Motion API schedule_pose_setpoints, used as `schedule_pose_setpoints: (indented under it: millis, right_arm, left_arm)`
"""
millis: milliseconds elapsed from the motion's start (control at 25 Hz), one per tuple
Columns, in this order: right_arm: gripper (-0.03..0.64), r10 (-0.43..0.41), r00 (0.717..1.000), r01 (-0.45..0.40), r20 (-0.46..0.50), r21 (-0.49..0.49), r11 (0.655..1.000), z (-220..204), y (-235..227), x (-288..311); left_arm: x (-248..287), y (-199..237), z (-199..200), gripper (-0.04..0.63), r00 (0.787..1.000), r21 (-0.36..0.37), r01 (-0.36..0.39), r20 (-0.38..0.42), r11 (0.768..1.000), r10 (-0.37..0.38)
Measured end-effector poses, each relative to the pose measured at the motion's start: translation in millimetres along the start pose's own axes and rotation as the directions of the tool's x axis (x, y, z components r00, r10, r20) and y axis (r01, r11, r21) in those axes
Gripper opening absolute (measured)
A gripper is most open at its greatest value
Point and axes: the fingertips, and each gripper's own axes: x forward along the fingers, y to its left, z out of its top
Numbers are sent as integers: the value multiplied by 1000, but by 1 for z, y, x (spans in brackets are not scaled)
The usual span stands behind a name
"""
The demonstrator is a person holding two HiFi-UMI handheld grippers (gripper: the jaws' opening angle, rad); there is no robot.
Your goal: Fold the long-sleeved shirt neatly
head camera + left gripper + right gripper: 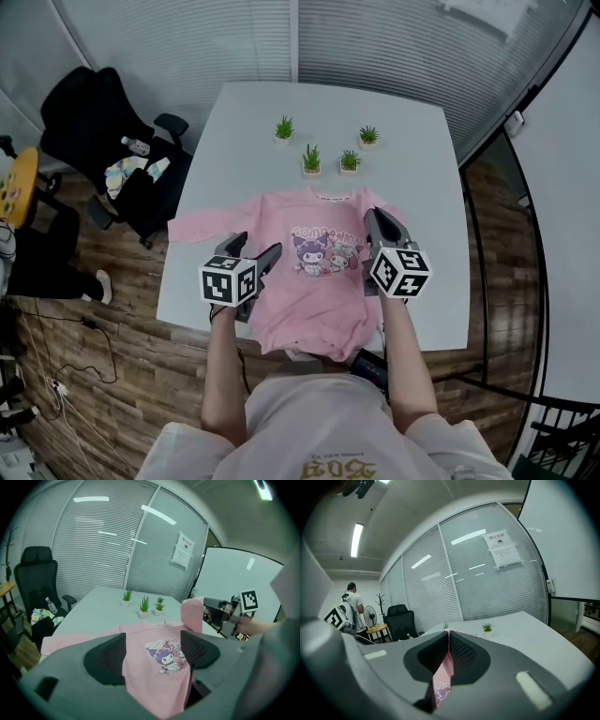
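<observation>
A pink long-sleeved shirt [314, 281] with a cartoon print lies face up on the white table [253, 141], its hem hanging over the near edge. One sleeve [192, 227] stretches out flat to the left. My right gripper [380, 221] is shut on the shirt's right sleeve, and the pink cloth [442, 677] shows pinched between its jaws [449, 641]. In the left gripper view that lifted cloth [192, 613] stands above the shirt's right side. My left gripper [258, 249] hovers over the shirt's left part, open [152, 653], with nothing between its pads.
Several small potted plants [312, 159] stand on the table beyond the collar. A black office chair [98, 141] with a bottle and clutter sits at the left. Blinds on a glass wall run behind. A person [352, 606] stands far off in the right gripper view.
</observation>
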Motion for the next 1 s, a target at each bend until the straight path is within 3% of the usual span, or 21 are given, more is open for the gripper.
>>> schedule_pose_setpoints:
  millis: [640,1000]
  right_arm:
    - [20,110,993,-112,-37,-48,993,-21,78,69]
    - [20,170,974,-185,-153,-90,979,-81,104,114]
  left_arm:
    - [11,62,-9,370,1000,-74,15,-20,997,-17]
    - [23,78,-23,370,998,-85,15,-56,996,-20]
